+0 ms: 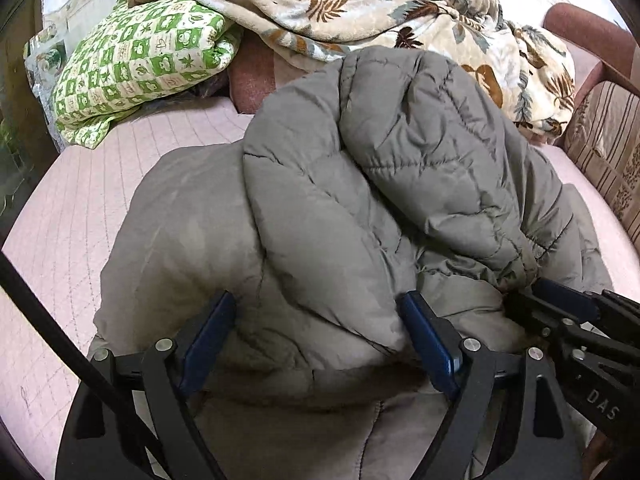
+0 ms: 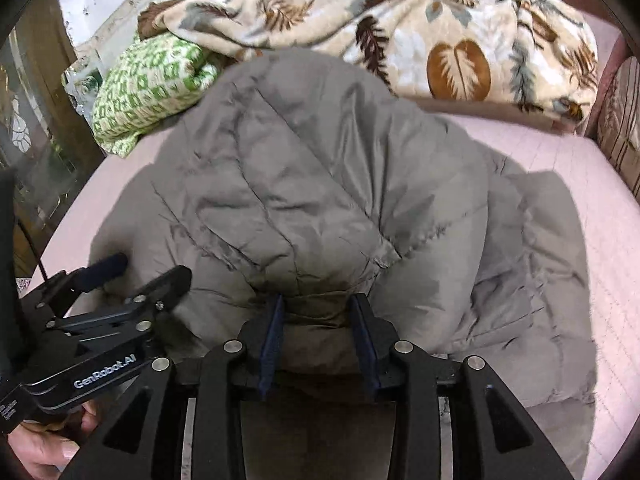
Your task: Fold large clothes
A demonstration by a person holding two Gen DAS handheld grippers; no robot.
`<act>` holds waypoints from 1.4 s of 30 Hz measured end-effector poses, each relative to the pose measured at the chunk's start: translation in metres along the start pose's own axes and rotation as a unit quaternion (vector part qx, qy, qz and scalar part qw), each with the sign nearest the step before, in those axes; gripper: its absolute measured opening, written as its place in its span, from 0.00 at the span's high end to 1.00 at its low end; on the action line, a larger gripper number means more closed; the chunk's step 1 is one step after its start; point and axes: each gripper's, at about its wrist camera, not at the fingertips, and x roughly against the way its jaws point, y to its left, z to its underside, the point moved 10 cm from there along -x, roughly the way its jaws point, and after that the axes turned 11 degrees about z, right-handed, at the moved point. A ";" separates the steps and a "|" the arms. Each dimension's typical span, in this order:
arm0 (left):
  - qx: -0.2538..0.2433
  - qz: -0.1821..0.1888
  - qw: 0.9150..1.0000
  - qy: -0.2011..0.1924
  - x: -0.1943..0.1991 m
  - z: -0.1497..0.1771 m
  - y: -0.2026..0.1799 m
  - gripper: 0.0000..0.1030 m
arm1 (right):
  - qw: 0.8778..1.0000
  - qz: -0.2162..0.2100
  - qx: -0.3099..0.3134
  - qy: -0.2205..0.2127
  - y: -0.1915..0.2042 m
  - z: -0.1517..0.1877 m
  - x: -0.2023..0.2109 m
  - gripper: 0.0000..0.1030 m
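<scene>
Grey jacket (image 1: 320,220) bulges between spread left tool (image 1: 320,344); right tool (image 2: 318,328) pinches its sleeve cuff.

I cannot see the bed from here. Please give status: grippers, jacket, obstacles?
Left gripper open around a jacket fold. Right gripper shut on grey puffer jacket. Leaf blanket and green pillow lie behind it.

A grey quilted puffer jacket (image 1: 320,208) lies bunched and partly folded on the pink bed.
</scene>
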 end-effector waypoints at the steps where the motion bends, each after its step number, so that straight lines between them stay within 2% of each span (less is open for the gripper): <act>1: -0.006 -0.004 1.000 -0.001 -0.002 0.001 0.000 0.17 | 1.000 -0.003 -0.003 0.007 -0.001 0.001 -0.005 0.63; 6: -0.019 -0.010 1.000 -0.021 0.011 0.000 -0.003 0.17 | 1.000 -0.007 -0.001 0.001 0.001 -0.001 0.004 0.61; 8: -0.021 -0.008 0.999 -0.027 0.021 0.001 -0.005 0.17 | 1.000 -0.021 -0.013 -0.010 0.002 0.000 0.019 0.58; 12: -0.021 -0.007 0.999 -0.036 0.044 0.008 -0.009 0.17 | 0.999 -0.023 -0.006 -0.024 0.006 0.009 0.049 0.57; 17: -0.040 -0.017 0.998 -0.044 0.076 0.027 -0.012 0.17 | 0.999 -0.033 0.000 -0.033 0.010 0.026 0.082 0.55; 20: -0.040 -0.018 0.998 -0.049 0.098 0.044 -0.008 0.17 | 0.998 -0.043 -0.005 -0.038 0.014 0.041 0.102 0.48; 26: -0.020 -0.027 0.998 -0.052 0.137 0.091 0.018 0.17 | 0.997 -0.060 -0.011 -0.042 0.027 0.080 0.130 0.45; 29: -0.003 -0.039 0.998 -0.052 0.150 0.108 0.035 0.17 | 0.997 -0.072 -0.012 -0.035 0.035 0.102 0.137 0.45; 34: 0.023 -0.048 0.997 -0.063 0.170 0.129 0.061 0.17 | 0.997 -0.068 -0.005 -0.034 0.042 0.135 0.145 0.45; 42: 0.039 -0.090 0.992 -0.078 0.193 0.156 0.103 0.17 | 0.996 -0.063 -0.046 -0.050 0.016 0.166 0.155 0.44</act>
